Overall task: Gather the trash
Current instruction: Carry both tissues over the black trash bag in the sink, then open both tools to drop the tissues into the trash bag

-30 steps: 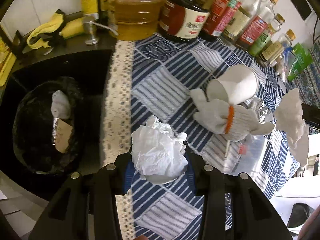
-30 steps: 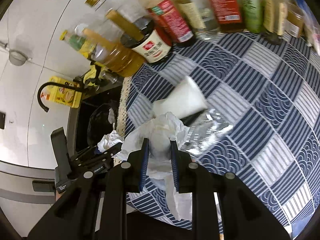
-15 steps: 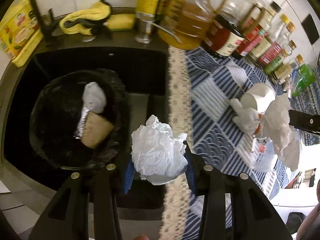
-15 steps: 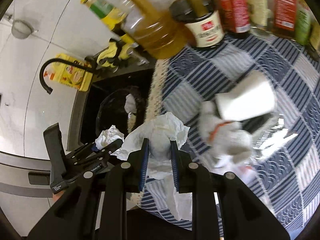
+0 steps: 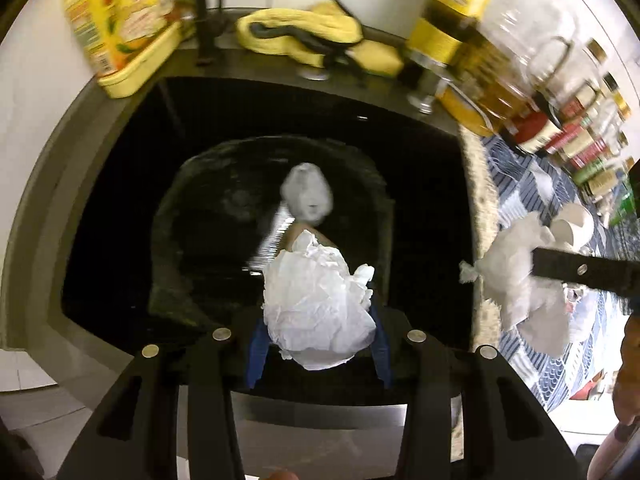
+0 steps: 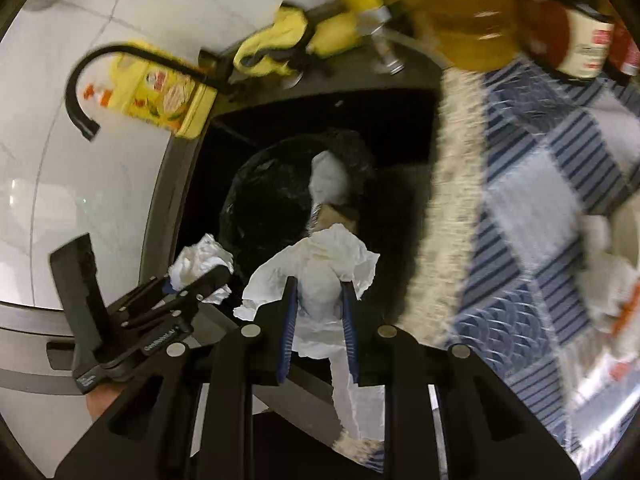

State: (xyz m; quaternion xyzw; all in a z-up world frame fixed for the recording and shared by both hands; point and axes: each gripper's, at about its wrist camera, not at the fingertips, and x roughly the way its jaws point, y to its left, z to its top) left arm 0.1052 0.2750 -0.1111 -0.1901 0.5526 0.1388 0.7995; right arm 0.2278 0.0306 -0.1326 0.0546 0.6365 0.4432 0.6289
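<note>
My left gripper (image 5: 316,320) is shut on a crumpled white paper ball (image 5: 316,304) and holds it over the near edge of the black sink. A black bin bag (image 5: 192,240) stands in the sink, holding a grey wad (image 5: 307,196) and brown and foil scraps. My right gripper (image 6: 318,300) is shut on a white tissue (image 6: 320,268) that hangs down, just right of the sink's near rim. The left gripper with its paper ball also shows in the right wrist view (image 6: 200,268). The right gripper's tissue shows in the left wrist view (image 5: 516,272).
A yellow detergent bottle (image 5: 116,28), a black tap (image 6: 80,92) and a yellow cloth (image 5: 300,36) stand behind the sink. Oil and sauce bottles (image 5: 520,92) line the back of the blue patterned tablecloth (image 6: 560,220). A white cup (image 5: 572,226) and a work glove (image 6: 608,276) lie on it.
Both grippers have swung left from over the tablecloth to the sink, each still holding its paper. The bin bag now lies straight ahead of the left gripper.
</note>
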